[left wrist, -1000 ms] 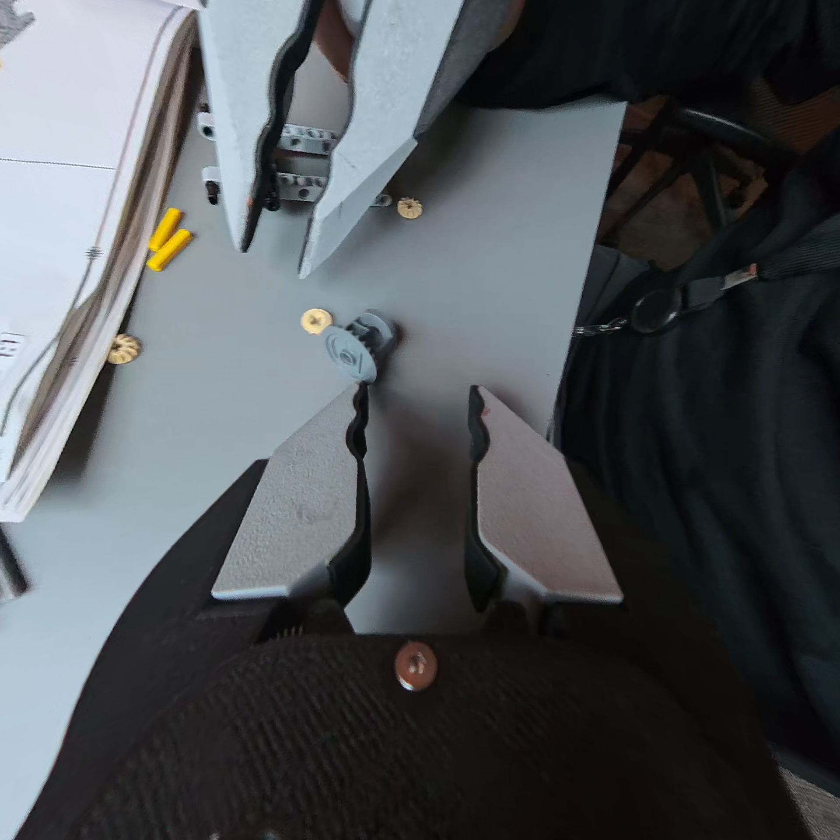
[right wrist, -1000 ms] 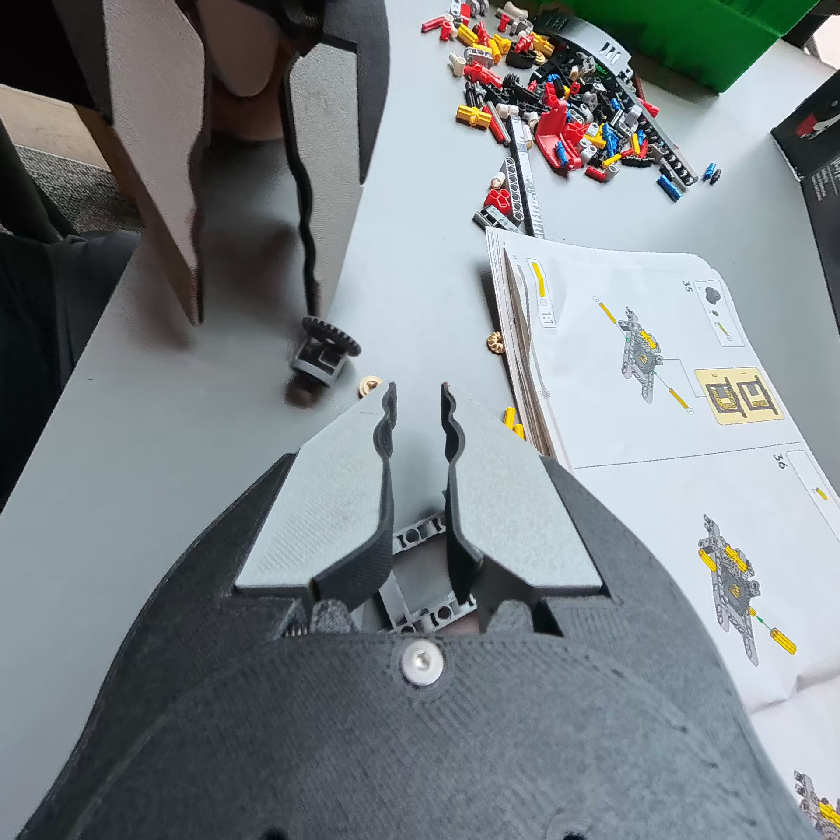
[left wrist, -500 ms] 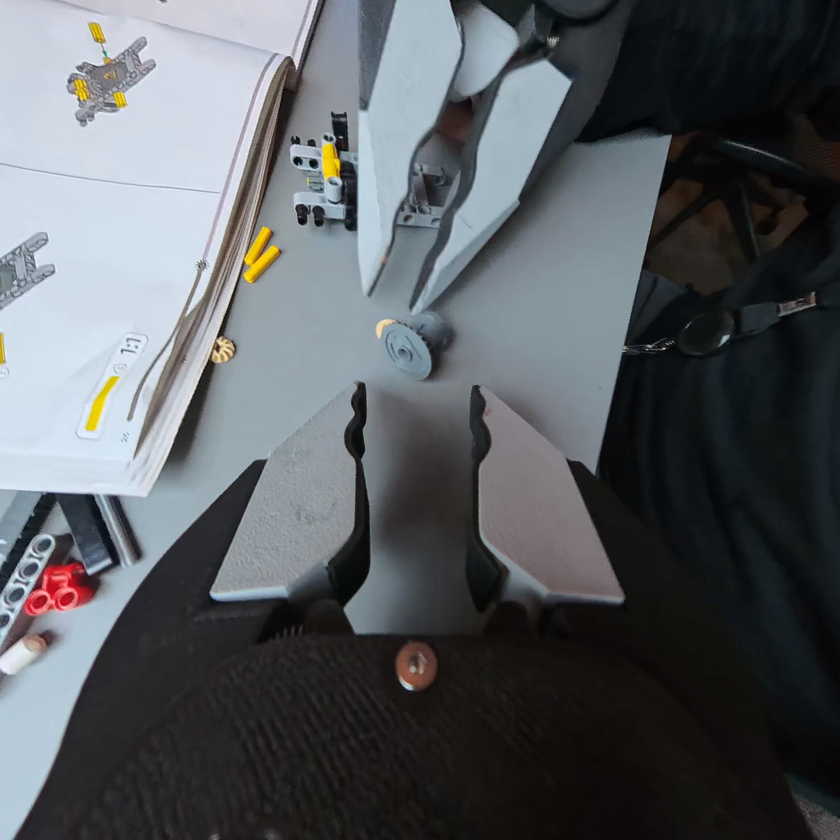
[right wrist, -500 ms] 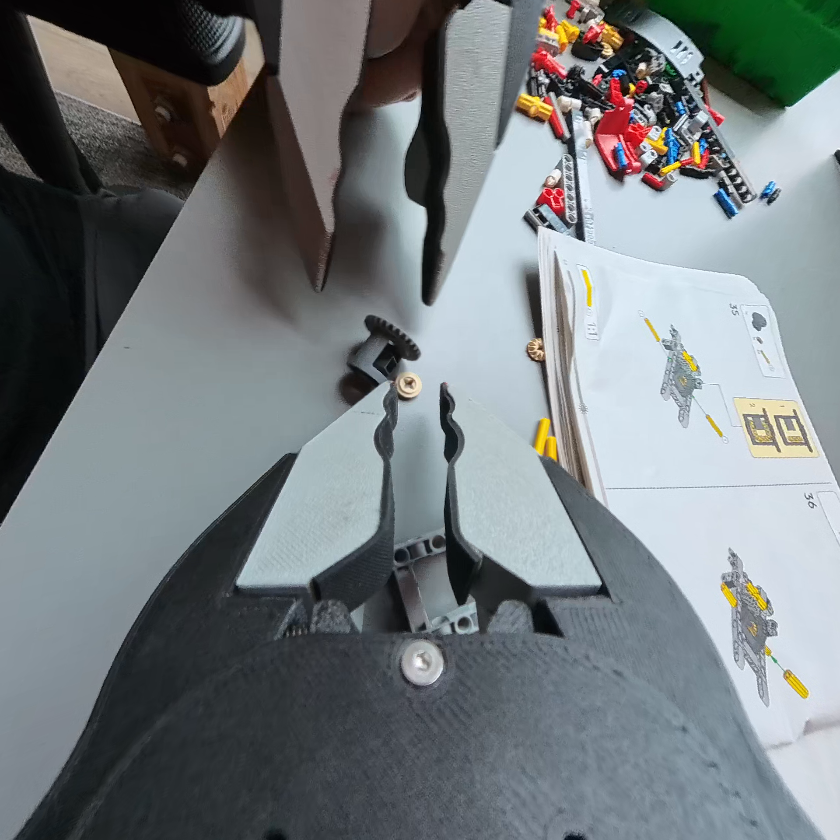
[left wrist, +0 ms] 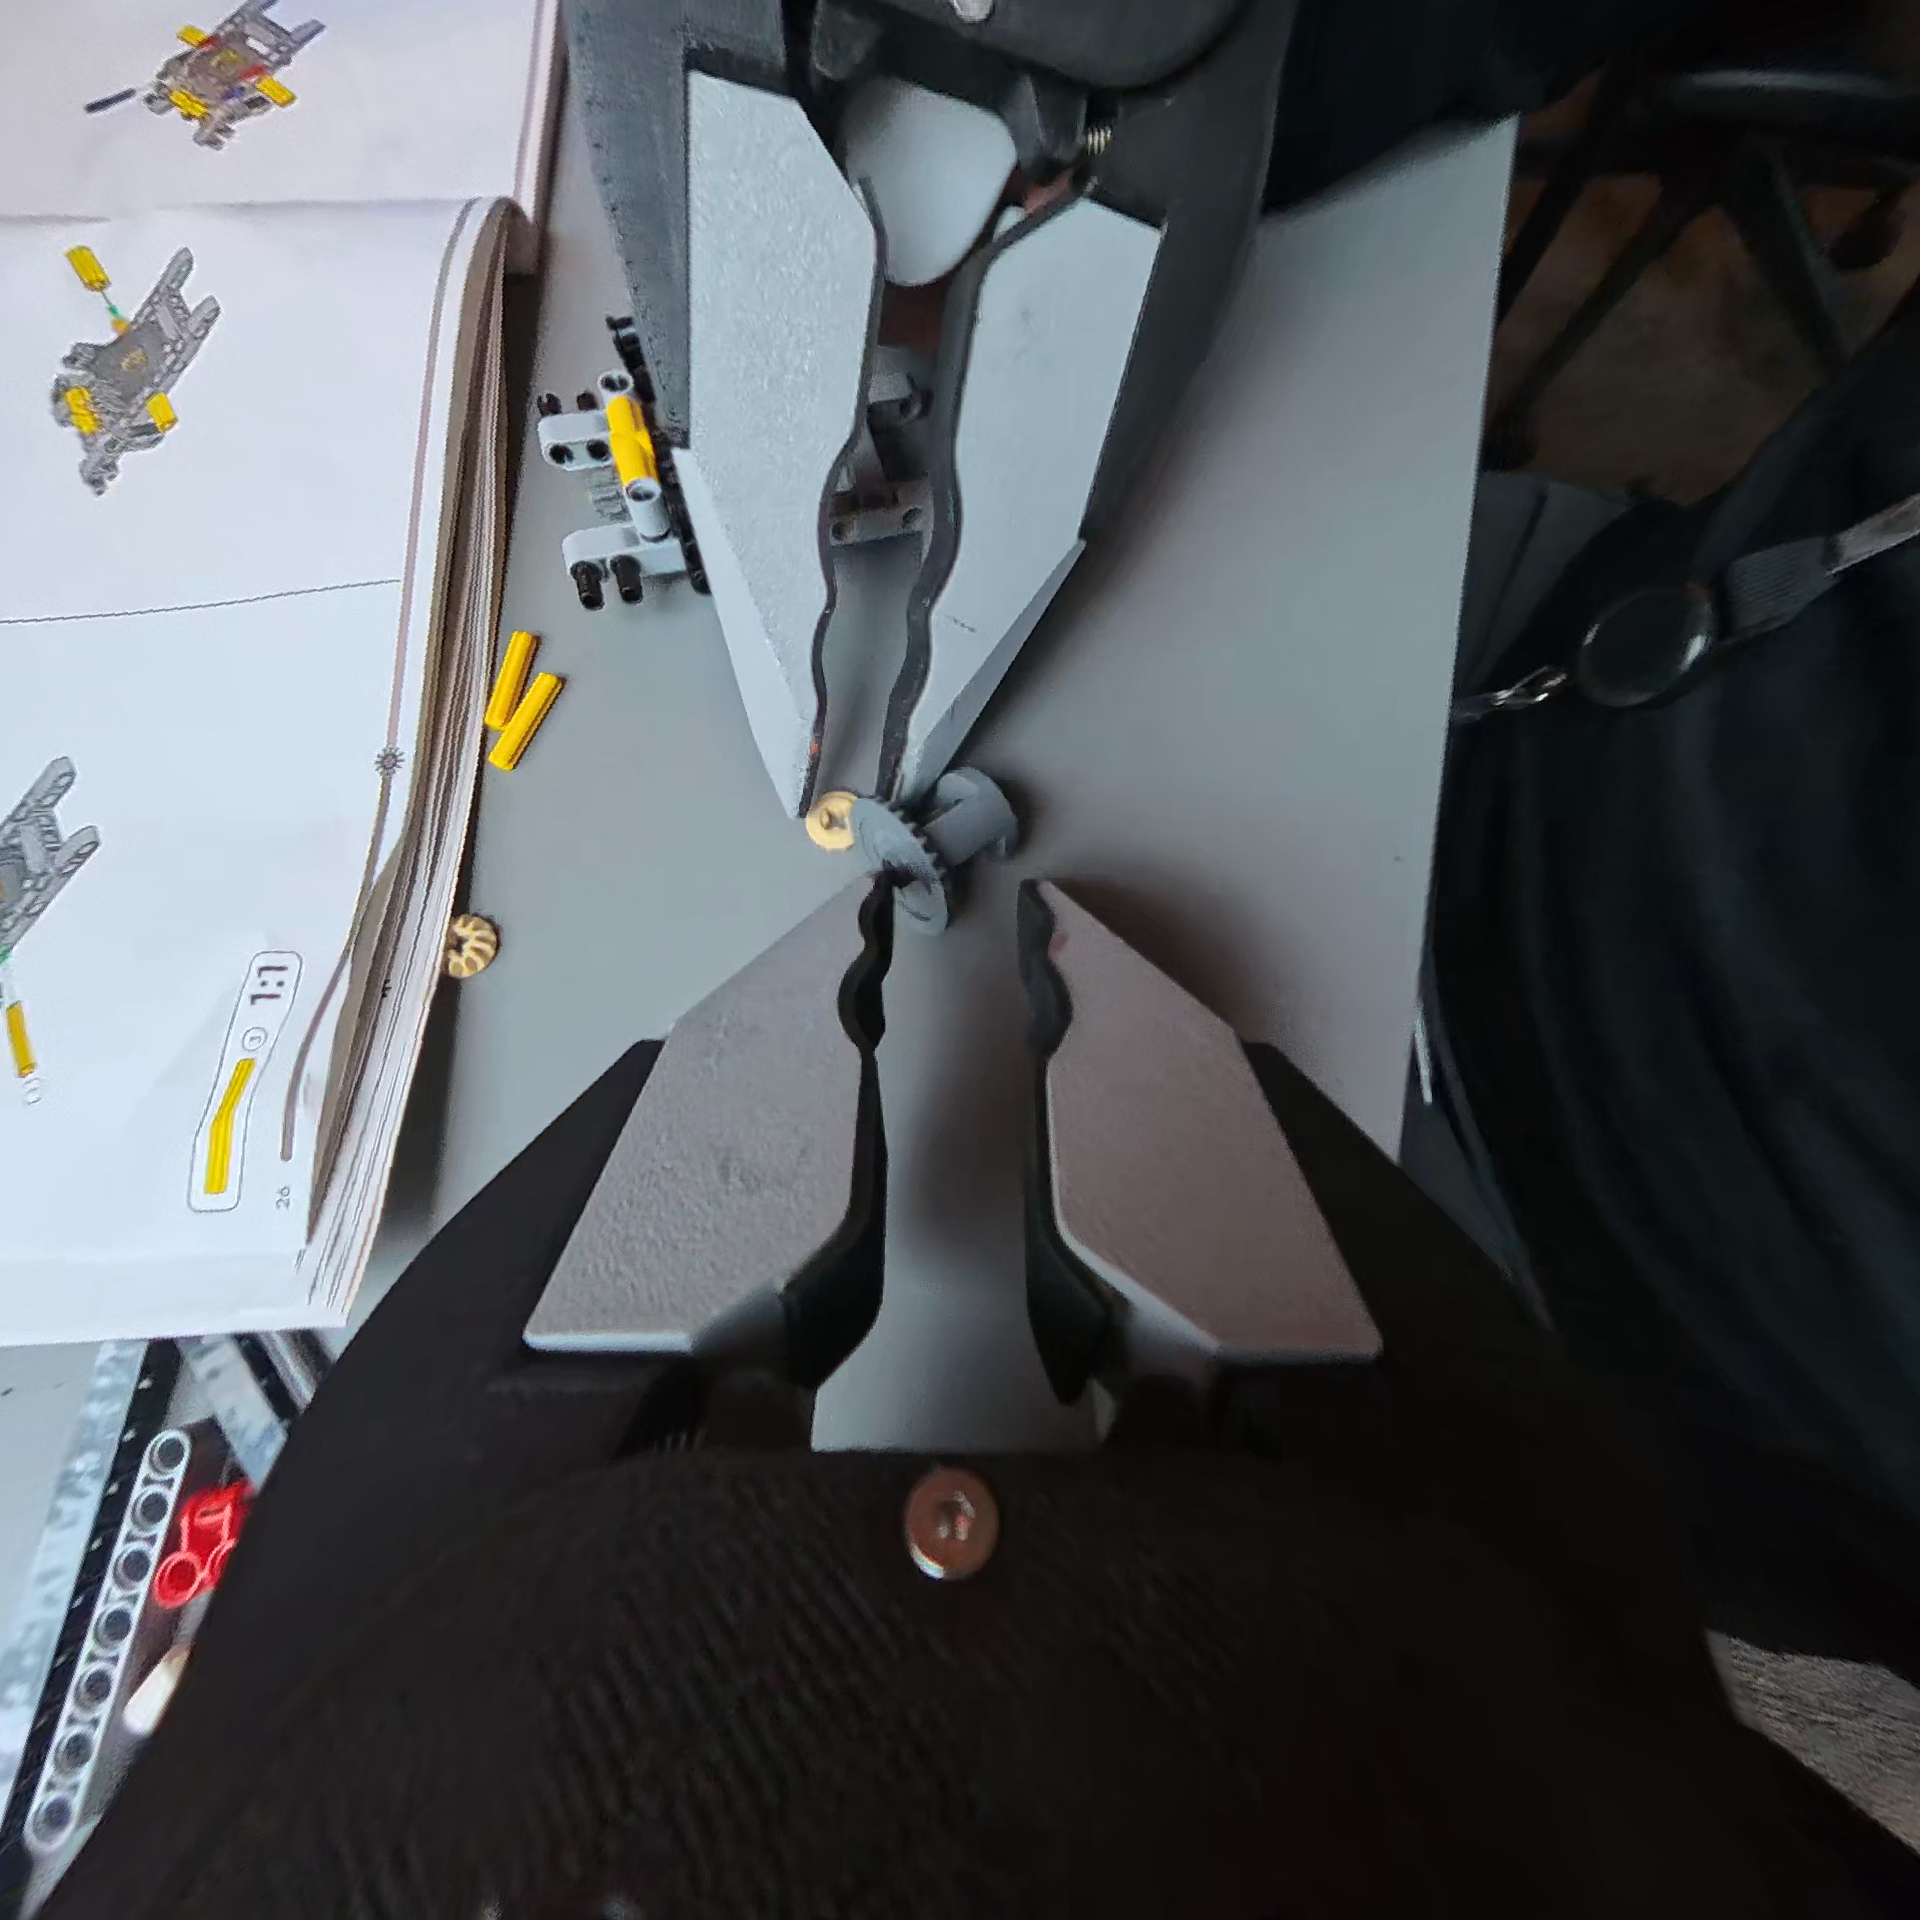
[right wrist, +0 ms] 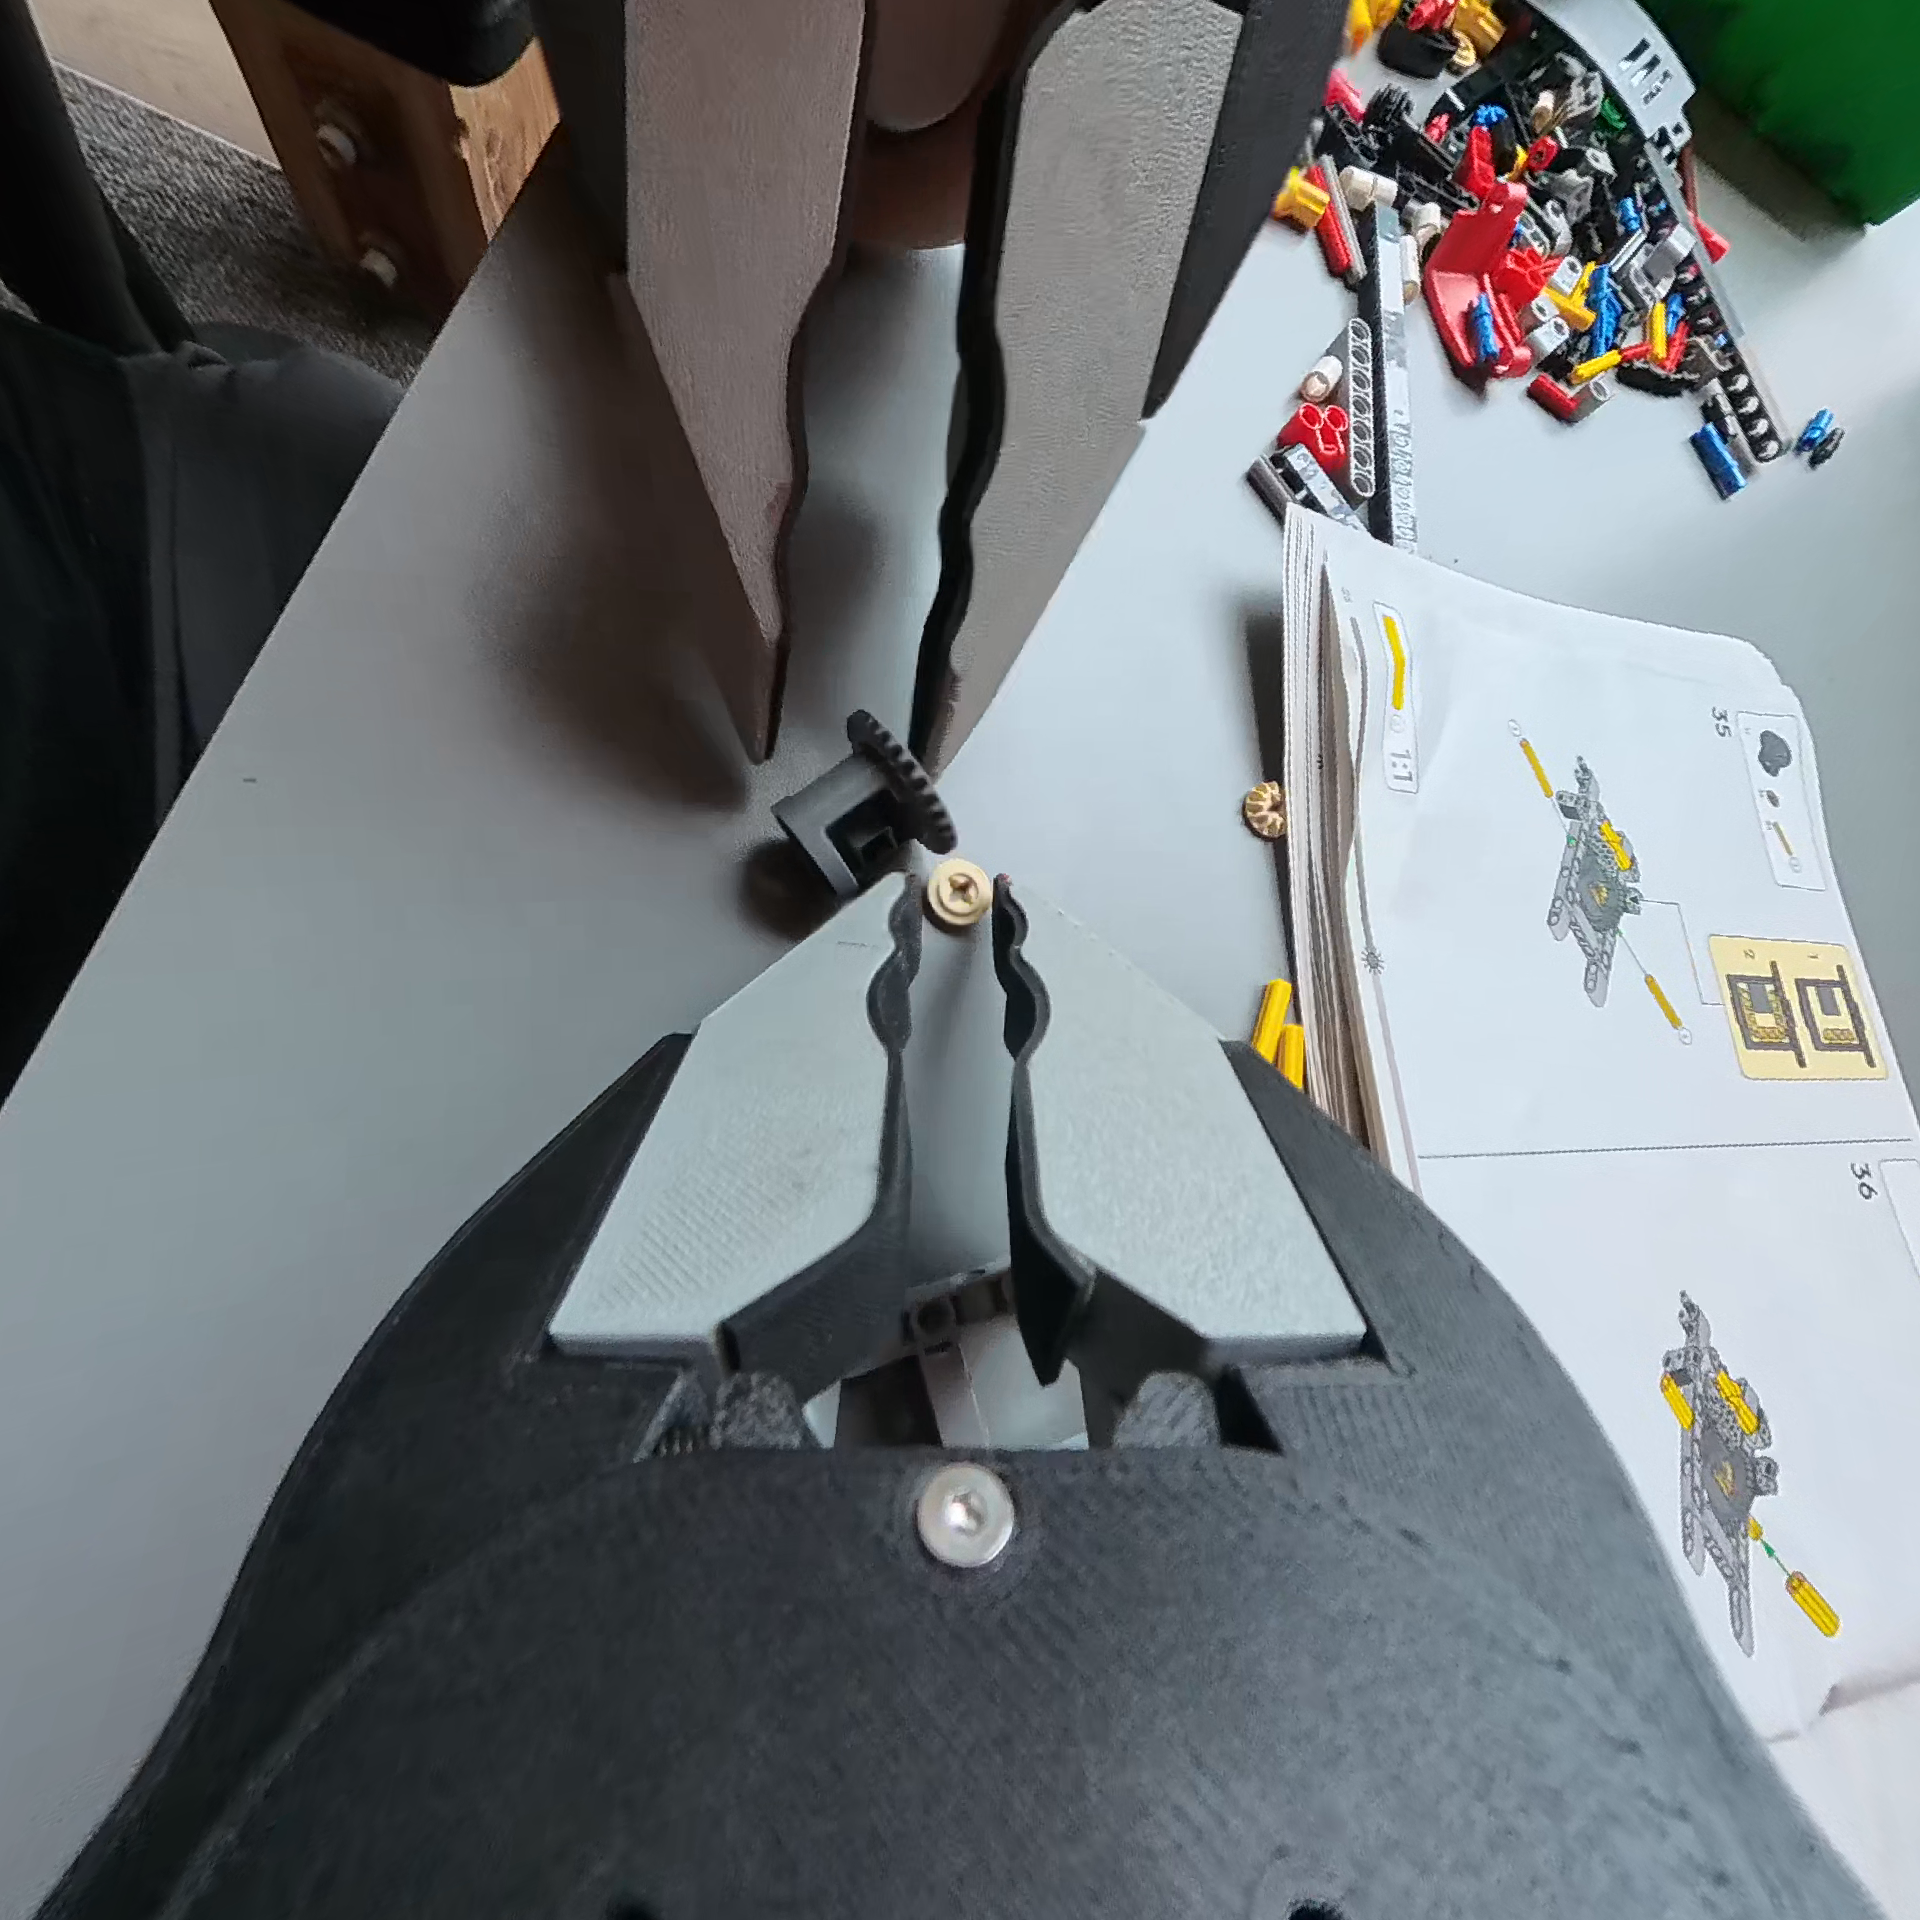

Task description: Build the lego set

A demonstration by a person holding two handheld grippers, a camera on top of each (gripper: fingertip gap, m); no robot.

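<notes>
the right gripper [right wrist: 954, 899] is narrowed to a slim gap, its tips bracketing a small tan gear [right wrist: 957, 894] that lies flat on the tabletop [right wrist: 436, 935]; whether the pads already pinch it i cannot tell. it comes in low, probably because so small a piece has to be taken by its edge. just past the gear, a dark grey differential [right wrist: 873, 805] lies on its side, its toothed ring next to the tan gear. the left gripper [left wrist: 951, 899] is moderately open and empty, its left tip right at that ring, likely to steady it or take it next. farther out are a second tan gear [right wrist: 1264, 808], two yellow pins [left wrist: 523, 701], the open manual [right wrist: 1610, 935] and a loose parts pile [right wrist: 1507, 239]. half a second ago the two grippers stood farther apart, and the right tips stopped short of the tan gear; now both meet over the differential.
</notes>
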